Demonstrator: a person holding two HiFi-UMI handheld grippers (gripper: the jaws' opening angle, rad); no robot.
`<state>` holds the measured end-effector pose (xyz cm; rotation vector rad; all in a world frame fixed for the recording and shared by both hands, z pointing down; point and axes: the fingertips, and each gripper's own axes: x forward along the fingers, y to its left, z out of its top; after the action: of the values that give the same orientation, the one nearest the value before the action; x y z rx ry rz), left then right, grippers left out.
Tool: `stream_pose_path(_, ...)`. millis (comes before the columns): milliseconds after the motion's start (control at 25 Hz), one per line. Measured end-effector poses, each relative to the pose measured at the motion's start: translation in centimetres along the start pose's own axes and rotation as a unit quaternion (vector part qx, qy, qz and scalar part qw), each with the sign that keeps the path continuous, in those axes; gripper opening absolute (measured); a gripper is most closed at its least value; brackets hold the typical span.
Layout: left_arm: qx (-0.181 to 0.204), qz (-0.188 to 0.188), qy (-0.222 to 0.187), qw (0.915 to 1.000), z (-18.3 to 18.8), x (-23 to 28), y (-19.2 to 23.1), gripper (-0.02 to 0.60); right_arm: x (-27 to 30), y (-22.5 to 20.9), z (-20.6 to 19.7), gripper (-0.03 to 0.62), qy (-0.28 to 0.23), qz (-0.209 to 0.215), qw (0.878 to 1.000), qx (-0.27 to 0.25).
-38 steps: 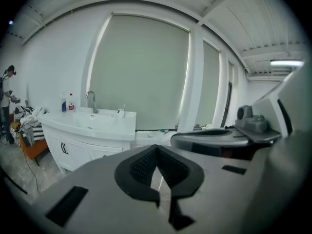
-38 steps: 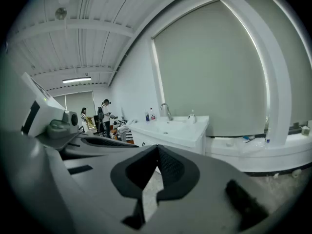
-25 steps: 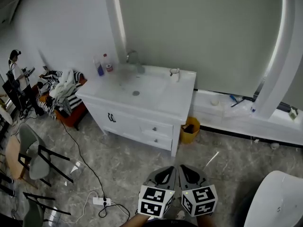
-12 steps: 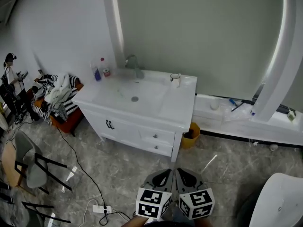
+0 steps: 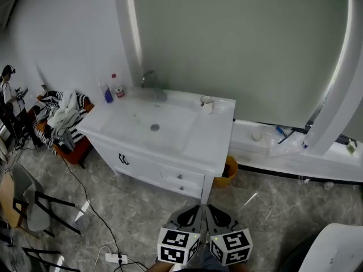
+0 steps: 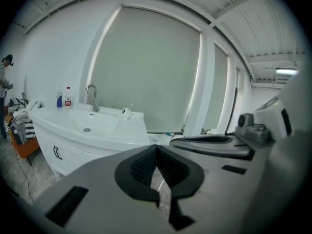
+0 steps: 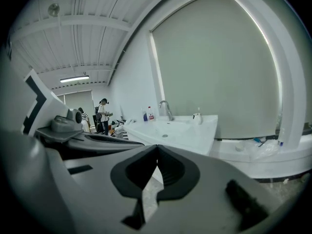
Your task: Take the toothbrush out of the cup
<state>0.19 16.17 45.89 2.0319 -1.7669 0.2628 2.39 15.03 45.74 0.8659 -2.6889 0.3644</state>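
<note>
A small white cup (image 5: 207, 102) stands at the back right of the white vanity top (image 5: 212, 137), well beyond both grippers. It also shows far off in the left gripper view as the cup (image 6: 126, 112), and in the right gripper view as the cup (image 7: 197, 116) with a thin toothbrush handle (image 7: 198, 109) sticking up from it. My left gripper (image 5: 196, 209) and right gripper (image 5: 210, 209) hang side by side low over the floor in front of the vanity. Both are shut with nothing between the jaws, as the left gripper (image 6: 156, 146) and right gripper (image 7: 157, 147) show in their own views.
The vanity has a basin (image 5: 154, 120), a faucet (image 5: 152, 83) and two bottles (image 5: 111, 89) at its back left. A yellow bin (image 5: 228, 171) sits by its right side. Chairs (image 5: 34, 205), a cable and power strip (image 5: 116, 259), a clothes pile (image 5: 62, 118) and a low ledge (image 5: 295, 152) surround the floor.
Both grippers have moved forward together toward the vanity, which now looks nearer and larger. Their jaws stay shut.
</note>
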Motion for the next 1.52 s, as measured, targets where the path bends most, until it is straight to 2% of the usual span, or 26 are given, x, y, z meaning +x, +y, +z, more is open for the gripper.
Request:
stream_pose_path(480, 0.004, 0.017, 0.031, 0.9994, 5.7, 13.4, 1.0, 0.008, 7.5, -11.4, 4.6, 0.012, 0.009, 0.028, 1.000, 0.003)
stream_pose_path(640, 0.014, 0.033, 0.029, 0.9989, 7.5, 16.6, 1.4, 0.008, 9.4, -14.1, 5.8, 0.012, 0.003, 0.055, 0.998, 0.010)
stream_pose_path(1080, 0.042, 0.059, 0.013, 0.9973, 12.3, 19.9, 4.9, 0.008, 13.6, -16.7, 9.4, 0.012, -0.016, 0.076, 0.997, 0.005)
stream_pose_path(1320, 0.055, 0.039, 0.007, 0.9977, 14.2, 22.3, 7.0, 0.008, 16.6, -17.9, 11.1, 0.012, -0.030, 0.065, 0.997, 0.007)
stream_pose_path(1520, 0.059, 0.018, 0.007, 0.9980, 15.6, 25.2, 9.7, 0.008, 20.0, -19.1, 12.4, 0.012, -0.026, 0.036, 0.999, 0.006)
